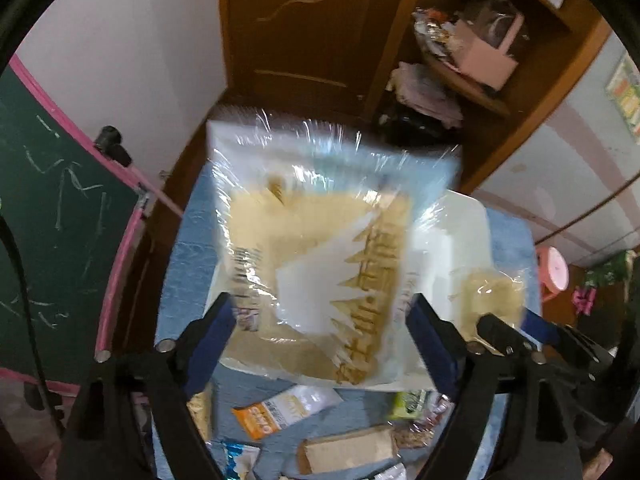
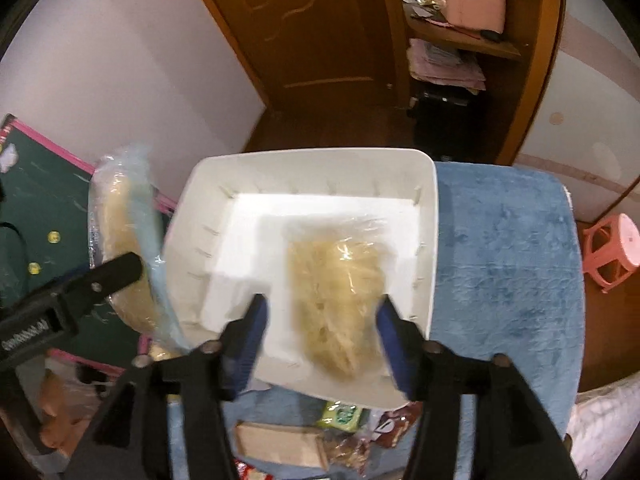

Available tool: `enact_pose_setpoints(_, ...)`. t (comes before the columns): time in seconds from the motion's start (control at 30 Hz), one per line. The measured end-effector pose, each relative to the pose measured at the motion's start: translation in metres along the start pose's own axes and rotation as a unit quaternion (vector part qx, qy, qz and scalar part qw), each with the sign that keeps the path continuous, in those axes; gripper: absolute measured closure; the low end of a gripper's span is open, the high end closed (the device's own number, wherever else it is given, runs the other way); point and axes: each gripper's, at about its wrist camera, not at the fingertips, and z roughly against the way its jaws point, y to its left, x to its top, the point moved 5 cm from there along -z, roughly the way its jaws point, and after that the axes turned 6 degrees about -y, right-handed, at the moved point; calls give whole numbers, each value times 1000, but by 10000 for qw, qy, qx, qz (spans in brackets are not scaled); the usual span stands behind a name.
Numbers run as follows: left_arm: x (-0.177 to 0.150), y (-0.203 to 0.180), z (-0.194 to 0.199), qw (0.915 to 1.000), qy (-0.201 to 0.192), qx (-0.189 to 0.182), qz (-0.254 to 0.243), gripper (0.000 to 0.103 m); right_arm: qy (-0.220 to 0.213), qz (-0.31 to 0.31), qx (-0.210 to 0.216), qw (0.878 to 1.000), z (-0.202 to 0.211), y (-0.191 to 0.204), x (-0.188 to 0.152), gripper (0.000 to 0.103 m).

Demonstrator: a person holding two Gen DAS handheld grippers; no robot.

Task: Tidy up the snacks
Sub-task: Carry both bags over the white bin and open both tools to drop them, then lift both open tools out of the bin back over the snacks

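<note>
My left gripper [image 1: 324, 336] is shut on a large clear packet of beige wafers [image 1: 320, 256], held in the air over the blue-covered table. The same packet [image 2: 120, 224] shows edge-on in the right wrist view, left of the white tray [image 2: 428, 208], with the left gripper's finger [image 2: 116, 272] on it. My right gripper [image 2: 322, 336] is open over the tray's near rim. A clear bag of pale noodle-like snack [image 2: 336, 300] lies in the tray between its fingers, untouched as far as I can see. That bag also shows in the left wrist view [image 1: 492, 300].
Several loose snacks lie on the blue cloth [image 2: 500, 264] near me: an orange and white packet [image 1: 280, 412], a brown wrapped bar [image 2: 280, 444], a green packet [image 2: 340, 416]. A wooden door [image 2: 312, 24], shelves [image 2: 460, 40], a pink stool [image 2: 612, 252] and a chalkboard [image 1: 48, 208] surround the table.
</note>
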Motion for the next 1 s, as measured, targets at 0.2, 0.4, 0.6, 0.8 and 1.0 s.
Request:
enact_pose_setpoints(0.2,0,1,10,9993,-262,138,-241,1,-367,11,75,9993,7,0,1,6)
enact_pose_setpoints(0.4,-15,5,34,9990,-328,-54,-291,1,-347,-19,29,9994,19,-4,-8,6)
enact_pose_setpoints(0.6,-36,6,75,9975,-477,-317,-417,1,-460,-55,25,9989,52,-2,-24,6)
enact_pose_setpoints(0.8,-65,5,127,9939,-656,-652,-605,1,-729,253,-247,9967,105,16,-46,6)
enact_pose_setpoints(1.0,-97,5,190,9852,-1065,-941,-958,1,-1097,601,-734,9894,165,37,-78,6)
